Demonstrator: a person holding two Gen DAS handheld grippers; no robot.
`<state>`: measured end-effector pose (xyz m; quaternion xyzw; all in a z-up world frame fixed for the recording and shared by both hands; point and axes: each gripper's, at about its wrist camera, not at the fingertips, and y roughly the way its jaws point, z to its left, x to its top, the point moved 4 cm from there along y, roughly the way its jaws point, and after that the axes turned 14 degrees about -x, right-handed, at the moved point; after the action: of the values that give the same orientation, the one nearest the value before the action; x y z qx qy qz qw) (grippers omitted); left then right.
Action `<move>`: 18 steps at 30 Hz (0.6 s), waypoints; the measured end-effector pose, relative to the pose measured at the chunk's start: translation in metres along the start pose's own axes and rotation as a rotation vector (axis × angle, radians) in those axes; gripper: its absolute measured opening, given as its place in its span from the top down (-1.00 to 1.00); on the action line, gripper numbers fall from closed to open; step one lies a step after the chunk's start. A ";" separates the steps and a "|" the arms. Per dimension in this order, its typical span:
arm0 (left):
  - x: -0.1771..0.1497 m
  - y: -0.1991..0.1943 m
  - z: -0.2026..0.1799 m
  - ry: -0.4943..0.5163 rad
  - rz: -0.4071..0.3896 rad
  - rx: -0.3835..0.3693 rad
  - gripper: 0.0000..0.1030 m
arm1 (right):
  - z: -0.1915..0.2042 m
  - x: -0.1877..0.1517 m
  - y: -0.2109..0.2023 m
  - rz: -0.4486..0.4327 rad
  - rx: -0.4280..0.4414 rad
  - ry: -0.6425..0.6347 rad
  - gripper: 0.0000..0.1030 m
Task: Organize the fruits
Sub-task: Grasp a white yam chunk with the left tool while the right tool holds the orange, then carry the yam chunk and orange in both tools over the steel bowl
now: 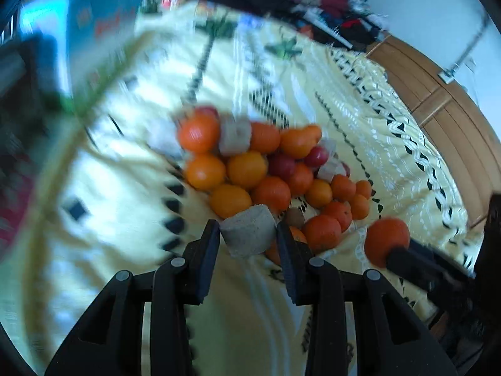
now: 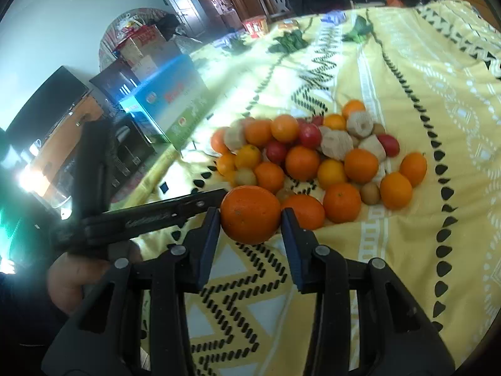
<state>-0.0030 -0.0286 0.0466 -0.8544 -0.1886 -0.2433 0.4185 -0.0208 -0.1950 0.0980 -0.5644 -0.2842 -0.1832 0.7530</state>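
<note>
Between the jaws of the left gripper [image 1: 247,235] sits a grey-beige chunk [image 1: 249,233], clamped on both flat sides. Right gripper [image 2: 250,219] likewise clamps an orange [image 2: 250,214]. Ahead of both jaw pairs, just beyond the held items, lies the fruit pile [image 2: 313,159] on the yellow cloth [image 2: 422,250].

Orange and red fruits [image 2: 302,163] on yellow black-patterned cloth [image 2: 422,235].
</note>
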 end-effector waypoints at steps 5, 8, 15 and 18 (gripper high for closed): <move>0.017 -0.076 -0.013 0.150 -0.164 0.089 0.26 | 0.023 0.018 -0.016 -0.055 0.010 -0.043 0.21; 0.030 -0.126 -0.012 0.207 -0.265 0.163 0.26 | 0.048 0.034 -0.025 -0.091 0.030 -0.087 0.21; 0.050 -0.243 0.046 0.145 -0.431 0.318 0.26 | 0.143 0.073 -0.034 -0.165 0.124 -0.226 0.21; 0.054 -0.292 0.082 0.094 -0.488 0.389 0.26 | 0.192 0.086 -0.034 -0.178 0.180 -0.290 0.21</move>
<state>-0.0922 0.2131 0.2161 -0.6756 -0.4118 -0.3351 0.5116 -0.0165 -0.0183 0.2165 -0.4878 -0.4538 -0.1399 0.7324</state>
